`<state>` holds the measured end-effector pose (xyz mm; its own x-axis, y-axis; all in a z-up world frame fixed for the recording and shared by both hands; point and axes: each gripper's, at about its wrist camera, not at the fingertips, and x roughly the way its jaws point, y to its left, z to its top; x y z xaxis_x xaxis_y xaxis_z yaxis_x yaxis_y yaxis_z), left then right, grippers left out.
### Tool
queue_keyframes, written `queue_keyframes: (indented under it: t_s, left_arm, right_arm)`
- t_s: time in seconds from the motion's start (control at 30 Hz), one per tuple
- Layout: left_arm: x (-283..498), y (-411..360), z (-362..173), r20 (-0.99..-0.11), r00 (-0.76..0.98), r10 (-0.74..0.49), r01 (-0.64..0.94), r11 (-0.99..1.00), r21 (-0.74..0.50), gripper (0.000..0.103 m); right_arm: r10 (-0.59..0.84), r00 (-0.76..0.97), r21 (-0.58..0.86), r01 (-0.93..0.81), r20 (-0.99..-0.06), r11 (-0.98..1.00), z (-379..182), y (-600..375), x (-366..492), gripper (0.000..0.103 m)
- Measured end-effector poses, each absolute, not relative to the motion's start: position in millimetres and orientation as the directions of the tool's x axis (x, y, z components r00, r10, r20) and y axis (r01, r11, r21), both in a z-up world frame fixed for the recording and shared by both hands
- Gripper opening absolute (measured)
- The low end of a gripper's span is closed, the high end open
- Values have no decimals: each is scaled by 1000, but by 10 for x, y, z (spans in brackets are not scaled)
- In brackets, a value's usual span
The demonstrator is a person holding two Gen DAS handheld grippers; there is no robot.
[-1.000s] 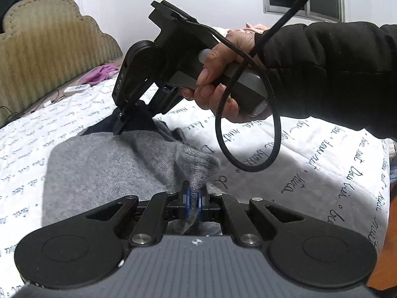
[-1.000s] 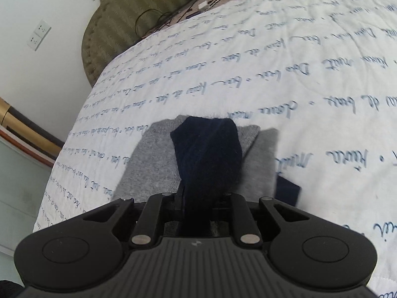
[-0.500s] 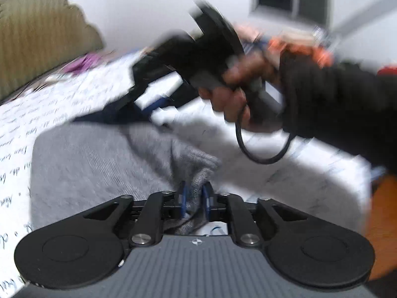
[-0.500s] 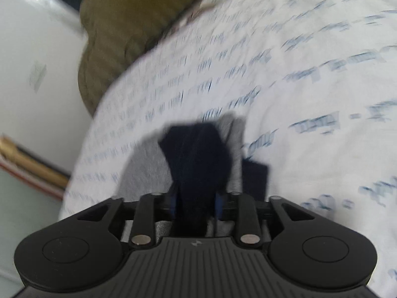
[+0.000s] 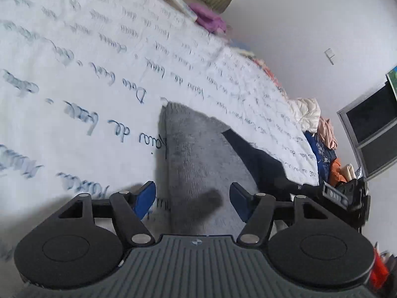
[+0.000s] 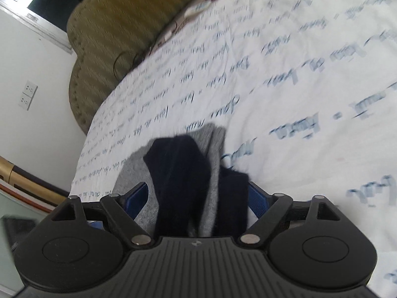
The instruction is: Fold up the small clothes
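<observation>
Grey knit garment point(image 5: 198, 154) lies folded on the white bedspread point(image 5: 74, 79) printed with blue script, running as a long strip away from your left gripper point(image 5: 193, 200). Dark navy piece point(image 5: 255, 159) lies along its right edge in the left wrist view; whether it is a separate garment or part of the grey one cannot be told. Your left gripper's jaws are opening; the blue pads point(image 5: 145, 198) stand apart on either side of the grey strip and do not press on it. Your right gripper point(image 6: 198, 198) is also opening, jaws wide. In the right wrist view the grey knit point(image 6: 213, 173) and a dark navy fold point(image 6: 181, 173) draped over it sit between the blue pads point(image 6: 136, 196), with no pad pressing on the cloth. More navy cloth point(image 6: 234, 198) lies beside the right pad. Part of your right gripper's black body point(image 5: 342, 196) shows at the right edge of the left wrist view, near the far end of the navy piece. Background: olive padded headboard point(image 6: 119, 37), purple cloth point(image 5: 208, 19) by it, a heap of clothes point(image 5: 320, 134) at the bed's far side. Both views are somewhat blurred.
</observation>
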<state>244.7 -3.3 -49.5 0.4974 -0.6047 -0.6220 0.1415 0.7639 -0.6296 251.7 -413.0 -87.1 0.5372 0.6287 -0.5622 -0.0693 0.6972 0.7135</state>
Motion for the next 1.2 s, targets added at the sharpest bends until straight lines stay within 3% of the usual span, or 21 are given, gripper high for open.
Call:
queue_keyframes:
  t_s: [0.1,0.13,0.17,0.23,0.27,0.37,0.5,0.7,0.8,0.83,0.93,0.97,1.0,1.2]
  left_arm:
    - [2602,-192,-637,-622,437,-649,147,734,-663,68]
    - [2605,-248,-662,-628,438,-643,140,739,-659,58]
    - [2612,-274,-660,-638,450,-625,137,754,-642,41]
    - [2725,-319,-682,-662,440,-607,128,772,-623,27]
    - [2721,-322,-660,-665,442,-602,133,777,-615,24]
    - [2661,-301,-521,-680,454,-576,165,804,-572,21]
    - [2618,-32,-189,-661,471,-584,203,801,-563,21]
    - [2872,511,52,-704,535,-466,139,871,-471,21]
    - [3021,498,-193,-780,503,-372,111,923,-368,29]
    - [3004,468,-265,-790,502,-352,118,933,-341,44]
    - [2725,540,-214,-739,570,-360,118,925,-360,59]
    - [2607,603,-172,-712,585,-389,128,911,-393,63]
    - [2457,676,-138,-685,601,-412,131,896,-424,65]
    - [1719,875,-314,-676,574,-462,81,853,-515,66]
  right_arm:
    - [642,536,718,-92,-548,690,-931,-4042,2522,85]
    - [644,538,716,-103,-544,690,-931,-4037,2514,85]
    - [642,540,711,-109,-544,695,-928,-4038,2503,81]
    - [617,543,685,-101,-570,721,-928,-4027,2483,34]
    - [621,523,689,-86,-584,720,-951,-4029,2487,28]
    - [593,557,662,-100,-582,743,-835,-3915,2402,26]
    - [631,574,689,-153,-522,708,-568,-3688,2382,26]
    - [679,555,734,-170,-480,657,-490,-3207,2738,25]
    - [669,534,731,-131,-517,669,-686,-3024,2956,28]
    - [657,531,728,-104,-535,677,-769,-3004,2993,29]
    - [653,548,747,-73,-523,660,-866,-3057,2892,54]
    - [654,554,748,-82,-515,659,-831,-3089,2810,67]
    - [653,559,735,-109,-511,669,-769,-3130,2698,71]
    - [652,535,693,-161,-538,703,-677,-3332,1991,71]
